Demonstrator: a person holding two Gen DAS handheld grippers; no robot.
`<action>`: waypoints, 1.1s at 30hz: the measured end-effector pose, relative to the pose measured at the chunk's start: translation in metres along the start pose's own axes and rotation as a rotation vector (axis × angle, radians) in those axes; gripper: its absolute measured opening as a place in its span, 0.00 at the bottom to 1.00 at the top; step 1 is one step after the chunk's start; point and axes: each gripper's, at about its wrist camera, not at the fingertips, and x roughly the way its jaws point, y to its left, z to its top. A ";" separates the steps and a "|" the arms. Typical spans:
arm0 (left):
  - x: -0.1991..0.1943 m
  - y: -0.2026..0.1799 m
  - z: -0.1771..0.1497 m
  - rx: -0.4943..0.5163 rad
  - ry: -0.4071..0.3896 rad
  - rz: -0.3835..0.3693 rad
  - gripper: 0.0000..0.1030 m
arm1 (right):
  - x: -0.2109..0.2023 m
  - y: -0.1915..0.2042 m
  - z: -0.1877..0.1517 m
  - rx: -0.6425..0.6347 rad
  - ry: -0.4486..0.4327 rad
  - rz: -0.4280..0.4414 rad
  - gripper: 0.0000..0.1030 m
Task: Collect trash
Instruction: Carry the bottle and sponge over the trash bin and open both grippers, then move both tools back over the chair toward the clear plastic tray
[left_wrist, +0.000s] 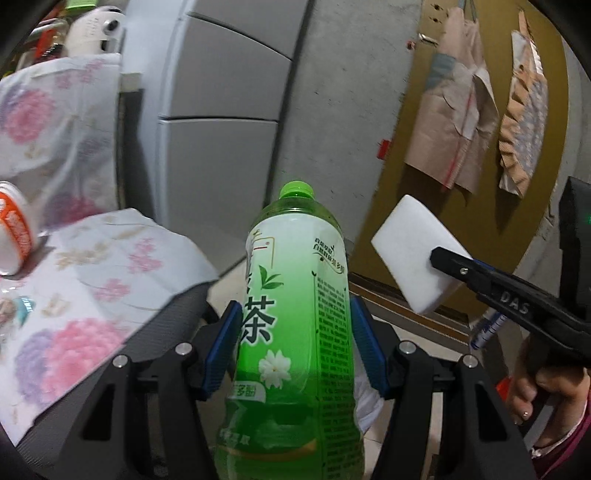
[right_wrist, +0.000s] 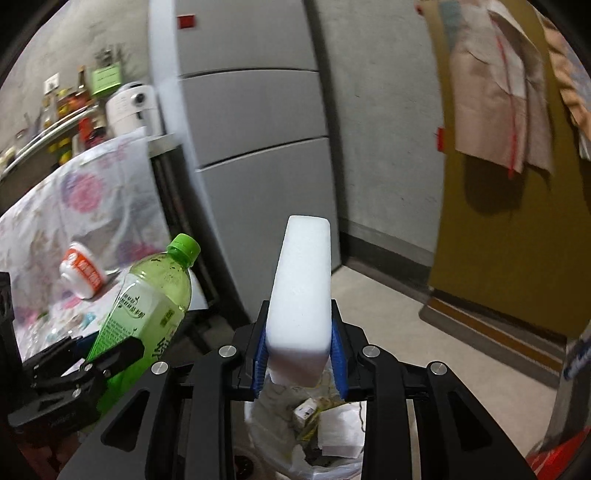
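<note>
Trash bin (right_wrist: 332, 458) is waiting low-centre; left tool (left_wrist: 291, 343) clamping bottle (left_wrist: 295, 314), right tool (right_wrist: 300, 350) clamping foam block (right_wrist: 301, 295), risking overshooting its rim.

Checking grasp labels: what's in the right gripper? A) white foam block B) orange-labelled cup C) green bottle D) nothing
A: the right gripper has its blue pads against both sides of the white foam block, above the lined trash bin; the green bottle sits in the left gripper.
</note>
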 end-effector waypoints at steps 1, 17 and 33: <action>0.003 -0.002 0.000 0.004 0.009 -0.009 0.57 | 0.005 -0.005 -0.003 0.003 0.013 -0.007 0.29; 0.083 -0.005 0.000 -0.018 0.169 -0.034 0.72 | 0.067 -0.049 -0.031 0.100 0.184 -0.030 0.53; -0.033 0.072 0.009 -0.101 -0.012 0.267 0.72 | 0.005 0.036 0.025 0.003 -0.035 0.124 0.53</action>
